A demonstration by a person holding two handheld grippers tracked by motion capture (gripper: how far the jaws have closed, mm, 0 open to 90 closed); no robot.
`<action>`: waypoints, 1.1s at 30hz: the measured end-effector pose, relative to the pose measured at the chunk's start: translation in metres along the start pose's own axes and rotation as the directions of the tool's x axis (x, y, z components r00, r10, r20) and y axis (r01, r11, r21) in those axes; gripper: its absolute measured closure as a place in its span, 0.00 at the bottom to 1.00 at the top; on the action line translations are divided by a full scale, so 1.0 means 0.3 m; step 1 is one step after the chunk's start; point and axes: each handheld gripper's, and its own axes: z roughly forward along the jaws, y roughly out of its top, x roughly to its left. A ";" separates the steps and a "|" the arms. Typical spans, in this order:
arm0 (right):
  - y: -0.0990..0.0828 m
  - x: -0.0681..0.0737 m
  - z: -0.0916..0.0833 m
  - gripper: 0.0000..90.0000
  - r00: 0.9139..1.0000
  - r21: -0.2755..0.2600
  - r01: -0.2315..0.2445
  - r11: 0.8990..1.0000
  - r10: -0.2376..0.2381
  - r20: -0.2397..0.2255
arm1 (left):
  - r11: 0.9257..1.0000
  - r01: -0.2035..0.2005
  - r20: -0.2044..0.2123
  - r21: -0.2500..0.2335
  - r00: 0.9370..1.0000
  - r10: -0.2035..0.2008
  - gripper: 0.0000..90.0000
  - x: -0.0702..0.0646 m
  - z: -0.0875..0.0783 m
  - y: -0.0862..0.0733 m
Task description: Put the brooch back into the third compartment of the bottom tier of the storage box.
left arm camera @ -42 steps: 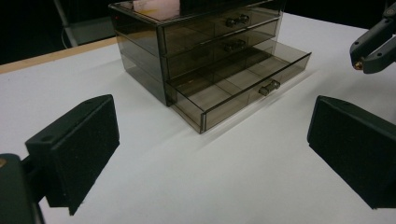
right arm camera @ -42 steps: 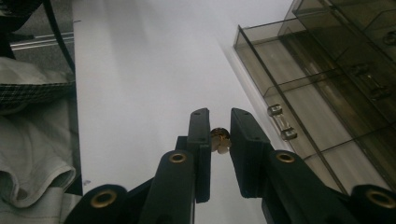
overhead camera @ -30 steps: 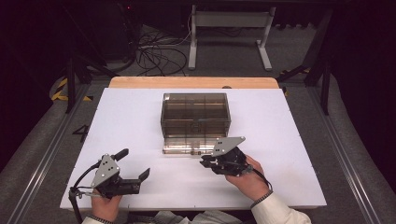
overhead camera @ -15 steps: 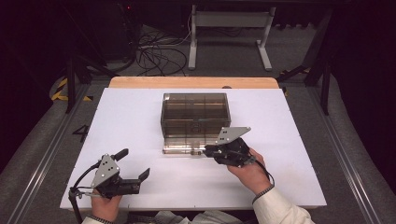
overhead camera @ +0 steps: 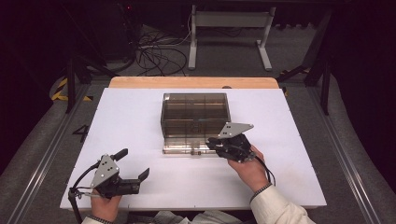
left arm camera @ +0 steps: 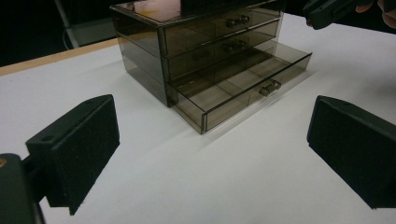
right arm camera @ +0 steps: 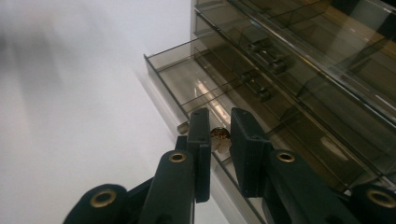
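Bottom drawer of smoky clear drawer box sitting pulled out, mid-desk, on white desk. Its small handle lying between jaws of right hand-held gripper, jaws narrowed and clamping it. Two upper drawers sitting flush in box. Left hand-held gripper resting near desk's near-left edge, well apart from box, jaws standing wide, holding nothing.

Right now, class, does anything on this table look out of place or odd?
Only one thing: the bottom drawer of the smoky plastic chest stands pulled partway out, and looks empty. The right gripper is clamped on its knob. Nothing is spilled or broken.
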 end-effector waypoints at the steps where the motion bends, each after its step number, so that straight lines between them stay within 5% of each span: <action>1: -0.002 -0.004 0.000 0.88 1.000 -0.002 -0.006 1.000 0.006 0.006 | 1.000 -0.002 -0.001 0.000 1.000 0.002 0.04 0.000 0.000 0.000; 15: -0.030 -0.058 0.015 0.88 0.996 0.020 -0.068 0.997 0.067 0.060 | 1.000 0.000 -0.001 0.001 1.000 0.000 0.04 -0.001 0.002 0.000; 24: -0.055 -0.117 0.046 0.88 0.982 0.049 -0.163 0.985 0.157 0.101 | 1.000 0.005 0.000 0.003 1.000 -0.005 0.04 -0.002 0.007 -0.001; 33: -0.062 -0.130 0.077 0.87 0.981 0.058 -0.172 0.983 0.165 0.106 | 1.000 0.004 0.003 0.011 1.000 -0.004 0.04 0.001 0.006 -0.002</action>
